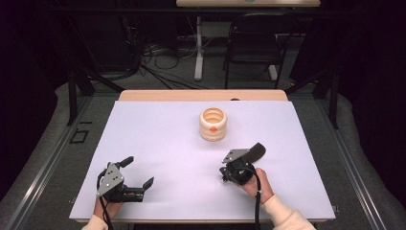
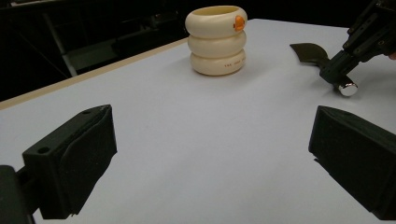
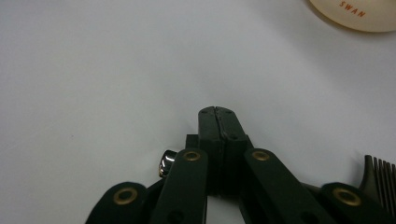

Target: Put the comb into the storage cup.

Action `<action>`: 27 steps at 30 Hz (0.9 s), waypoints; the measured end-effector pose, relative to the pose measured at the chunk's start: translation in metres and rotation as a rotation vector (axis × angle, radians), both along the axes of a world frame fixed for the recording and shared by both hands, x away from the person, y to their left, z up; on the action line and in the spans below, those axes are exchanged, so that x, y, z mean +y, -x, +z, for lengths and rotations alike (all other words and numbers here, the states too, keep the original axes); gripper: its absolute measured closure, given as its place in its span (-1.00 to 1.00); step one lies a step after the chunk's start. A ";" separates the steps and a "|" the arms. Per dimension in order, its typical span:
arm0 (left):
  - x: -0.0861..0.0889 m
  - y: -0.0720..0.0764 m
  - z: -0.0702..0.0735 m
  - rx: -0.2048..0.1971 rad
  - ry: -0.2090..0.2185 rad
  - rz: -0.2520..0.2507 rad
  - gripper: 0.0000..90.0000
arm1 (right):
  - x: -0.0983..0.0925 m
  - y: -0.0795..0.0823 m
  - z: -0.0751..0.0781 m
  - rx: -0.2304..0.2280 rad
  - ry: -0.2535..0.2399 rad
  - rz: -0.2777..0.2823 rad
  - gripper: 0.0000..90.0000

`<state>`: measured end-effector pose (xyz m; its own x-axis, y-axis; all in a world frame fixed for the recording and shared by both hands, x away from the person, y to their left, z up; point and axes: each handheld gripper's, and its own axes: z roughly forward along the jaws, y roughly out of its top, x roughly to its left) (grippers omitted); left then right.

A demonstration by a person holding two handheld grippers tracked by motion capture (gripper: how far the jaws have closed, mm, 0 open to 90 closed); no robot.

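right gripper (image 1: 229,176), jaws pressed together, lies beside a dark comb (image 1: 256,152); left gripper (image 1: 139,173) spread wide over bare tabletop (image 1: 158,139), cream holder (image 1: 213,124) well apart.

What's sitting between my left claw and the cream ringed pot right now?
Nothing: in the left gripper view, bare white table stretches from the open left claw to the cream ringed pot.

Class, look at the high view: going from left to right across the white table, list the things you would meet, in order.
Left tongs, jaws apart → cream ringed holder farther back → right tongs, jaws shut, with a dark comb beside them.
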<state>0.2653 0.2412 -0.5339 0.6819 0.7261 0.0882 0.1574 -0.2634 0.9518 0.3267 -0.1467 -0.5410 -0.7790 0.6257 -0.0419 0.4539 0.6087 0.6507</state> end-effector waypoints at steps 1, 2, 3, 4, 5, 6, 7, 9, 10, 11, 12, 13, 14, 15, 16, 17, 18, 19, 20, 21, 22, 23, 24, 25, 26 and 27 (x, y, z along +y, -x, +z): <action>0.000 0.000 0.000 0.000 -0.002 0.000 -0.98 | -0.001 0.002 0.000 0.013 0.001 -0.004 1.00; 0.000 0.000 0.000 0.000 -0.002 0.000 -0.98 | -0.001 0.002 0.000 0.015 0.005 -0.001 1.00; -0.001 0.000 0.000 0.000 -0.002 0.001 -0.98 | -0.001 0.003 -0.001 0.015 0.010 0.004 1.00; -0.001 0.000 0.000 0.000 -0.002 0.001 -0.98 | -0.001 0.003 -0.001 0.023 0.016 0.003 1.00; -0.001 0.000 0.000 0.000 -0.003 0.001 -0.98 | -0.001 0.003 -0.001 0.023 0.016 0.003 1.00; 0.000 0.000 0.000 0.000 -0.003 0.001 -0.98 | -0.001 0.004 -0.002 0.023 0.020 0.005 1.00; 0.000 0.000 0.000 -0.001 -0.004 -0.001 -0.98 | -0.001 0.005 -0.001 0.031 0.021 0.002 1.00; 0.000 0.000 0.000 -0.002 -0.004 0.000 -0.98 | -0.002 0.007 -0.001 0.037 0.024 -0.001 1.00; 0.000 0.000 0.000 -0.002 -0.004 -0.001 -0.98 | -0.003 0.007 -0.001 0.039 0.024 -0.001 1.00; 0.000 0.000 0.000 -0.003 -0.004 0.000 -0.98 | -0.003 0.008 -0.001 0.042 0.026 0.000 1.00; 0.000 0.000 0.000 -0.003 -0.005 0.001 -0.98 | -0.004 0.009 0.000 0.043 0.027 0.001 1.00; 0.000 0.000 0.000 -0.004 -0.005 0.002 -0.98 | -0.006 0.011 -0.001 0.051 0.029 0.001 1.00; 0.000 0.001 0.000 -0.003 -0.004 0.002 -0.98 | -0.007 0.013 -0.001 0.054 0.029 -0.002 1.00; 0.000 0.001 0.000 -0.003 -0.004 0.002 -0.98 | -0.008 0.014 -0.001 0.055 0.032 0.004 1.00; 0.000 0.001 0.000 -0.003 -0.004 0.003 -0.98 | -0.008 0.014 -0.001 0.055 0.032 0.004 1.00; 0.000 0.001 0.000 -0.003 -0.002 0.003 -0.98 | -0.009 0.015 -0.002 0.058 0.035 0.003 1.00; 0.000 0.000 0.000 -0.004 -0.005 0.001 -0.98 | -0.010 0.017 -0.002 0.064 0.035 0.003 1.00; -0.001 0.000 0.000 -0.003 -0.006 0.003 -0.98 | -0.012 0.018 -0.001 0.071 0.036 0.001 1.00; -0.001 0.001 0.000 -0.002 -0.006 0.003 -0.98 | -0.012 0.018 -0.001 0.071 0.036 0.001 1.00; -0.001 0.000 0.000 -0.004 -0.006 0.002 -0.98 | -0.013 0.019 -0.001 0.070 0.037 0.005 1.00; -0.001 0.001 0.000 -0.003 -0.003 0.004 -0.98 | -0.013 0.020 0.000 0.072 0.037 0.003 1.00; -0.001 0.001 0.000 -0.004 -0.002 0.004 -0.98 | -0.015 0.022 0.001 0.082 0.039 0.002 1.00; 0.000 0.001 0.000 -0.004 -0.002 0.004 -0.98 | -0.015 0.022 0.001 0.082 0.039 0.002 1.00; 0.000 0.001 0.000 -0.003 -0.002 0.003 -0.98 | -0.016 0.022 0.001 0.082 0.038 0.002 1.00; 0.000 0.001 0.000 -0.002 -0.002 0.003 -0.98 | -0.017 0.024 0.002 0.084 0.039 0.002 1.00; 0.000 0.000 0.000 -0.003 -0.003 0.003 -0.98 | -0.019 0.025 0.003 0.083 0.038 0.001 1.00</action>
<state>0.2649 0.2409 -0.5336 0.6794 0.7279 0.0927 0.1551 -0.2660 0.9514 0.3019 -0.1654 -0.5383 -0.7816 0.6238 -0.0010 0.5046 0.6331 0.5870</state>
